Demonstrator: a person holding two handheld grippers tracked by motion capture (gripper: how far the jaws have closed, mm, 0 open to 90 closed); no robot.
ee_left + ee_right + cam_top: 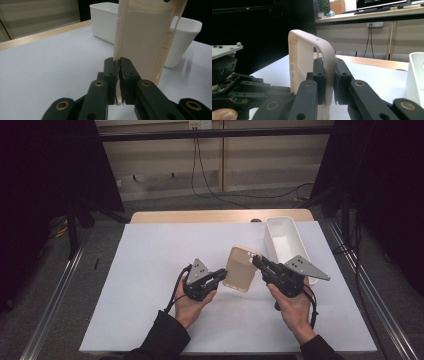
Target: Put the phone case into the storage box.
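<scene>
A beige phone case hangs tilted above the white sheet, held between both grippers. My left gripper is shut on the case's lower left edge. In the left gripper view its jaws pinch the thin side wall of the case, which rises upright in front. My right gripper is shut on the case's upper right corner. The right gripper view has its pads clamped on the rounded rim of the case, close to the camera cut-out. The left gripper's body appears at that view's left.
A white rectangular bin stands at the back right of the sheet, just behind the right gripper, and it looks empty. The wooden table edge runs along the far side. Metal rails flank the table.
</scene>
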